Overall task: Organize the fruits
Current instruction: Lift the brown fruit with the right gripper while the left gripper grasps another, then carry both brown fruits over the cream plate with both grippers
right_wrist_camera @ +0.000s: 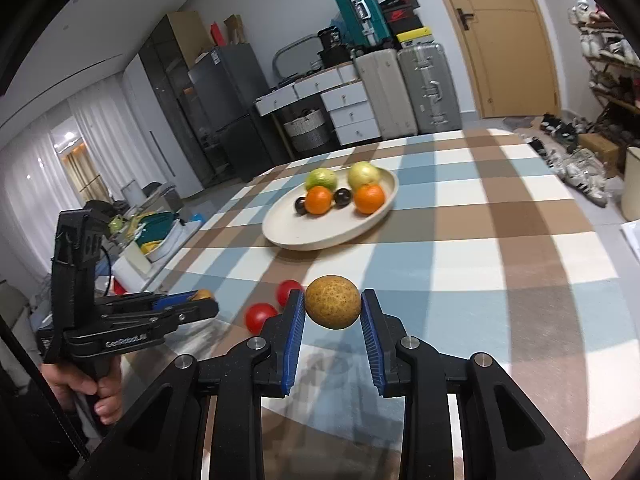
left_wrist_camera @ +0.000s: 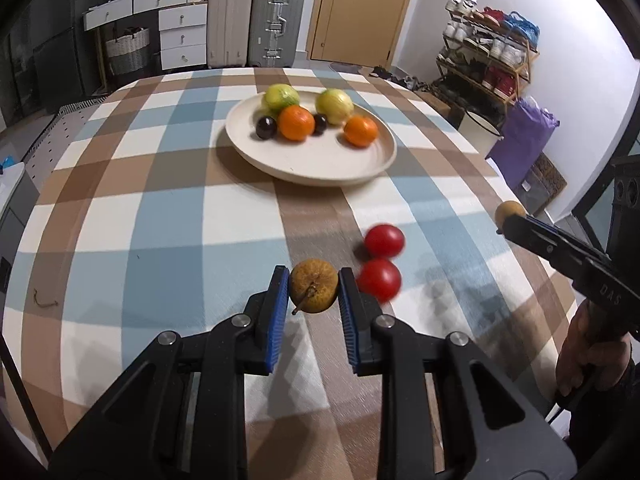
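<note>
My left gripper (left_wrist_camera: 314, 282) is shut on a small brown-yellow fruit with a stem (left_wrist_camera: 316, 296), held a little above the checked tablecloth. Just to its right, two red tomatoes (left_wrist_camera: 385, 240) (left_wrist_camera: 379, 279) lie on the cloth. My right gripper (right_wrist_camera: 333, 298) is shut on a second brown round fruit (right_wrist_camera: 334, 312), also off the table. Each gripper shows in the other's view, the right gripper (left_wrist_camera: 505, 222) and the left gripper (right_wrist_camera: 208, 303). Farther back stands a cream plate (left_wrist_camera: 320, 168) (right_wrist_camera: 296, 240) holding two green-yellow fruits, two oranges and two dark plums.
The round table's edge (left_wrist_camera: 532, 240) curves close on the right. Beyond the table are suitcases (left_wrist_camera: 276, 24), white drawers (left_wrist_camera: 182, 36), a shoe rack (left_wrist_camera: 492, 52) and a wooden door (left_wrist_camera: 360, 8). A person's hand (right_wrist_camera: 96, 392) grips the left tool's handle.
</note>
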Motion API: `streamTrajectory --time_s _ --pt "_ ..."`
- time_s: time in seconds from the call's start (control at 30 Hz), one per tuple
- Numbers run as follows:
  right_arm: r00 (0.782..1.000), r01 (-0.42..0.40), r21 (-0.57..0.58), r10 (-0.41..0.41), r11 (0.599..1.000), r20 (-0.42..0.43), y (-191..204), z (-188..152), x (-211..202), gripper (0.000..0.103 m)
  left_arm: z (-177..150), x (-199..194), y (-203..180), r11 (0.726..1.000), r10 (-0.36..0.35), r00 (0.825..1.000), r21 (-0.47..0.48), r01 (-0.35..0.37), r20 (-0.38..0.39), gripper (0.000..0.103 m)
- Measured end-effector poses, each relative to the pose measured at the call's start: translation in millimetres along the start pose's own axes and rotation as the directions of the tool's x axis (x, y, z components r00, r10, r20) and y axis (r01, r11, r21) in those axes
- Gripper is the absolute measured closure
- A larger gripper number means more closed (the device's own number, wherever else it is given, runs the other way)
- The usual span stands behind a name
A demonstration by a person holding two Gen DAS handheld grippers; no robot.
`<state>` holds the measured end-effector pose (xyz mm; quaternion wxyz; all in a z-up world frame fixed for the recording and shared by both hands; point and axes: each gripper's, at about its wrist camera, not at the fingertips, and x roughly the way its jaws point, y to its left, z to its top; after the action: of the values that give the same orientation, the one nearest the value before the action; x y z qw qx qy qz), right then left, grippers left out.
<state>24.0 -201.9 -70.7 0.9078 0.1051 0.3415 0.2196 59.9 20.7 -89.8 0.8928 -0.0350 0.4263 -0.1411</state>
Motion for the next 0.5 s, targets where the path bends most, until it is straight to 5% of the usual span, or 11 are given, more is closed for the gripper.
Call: streamTrajectory --time_s 0.5 --pt "0.998 -0.055 -0.077 0.051 0.996 -0.048 30 61 73 0.074 81 27 24 0.999 -0.001 1.0 -0.049 0.001 0.007 0.081"
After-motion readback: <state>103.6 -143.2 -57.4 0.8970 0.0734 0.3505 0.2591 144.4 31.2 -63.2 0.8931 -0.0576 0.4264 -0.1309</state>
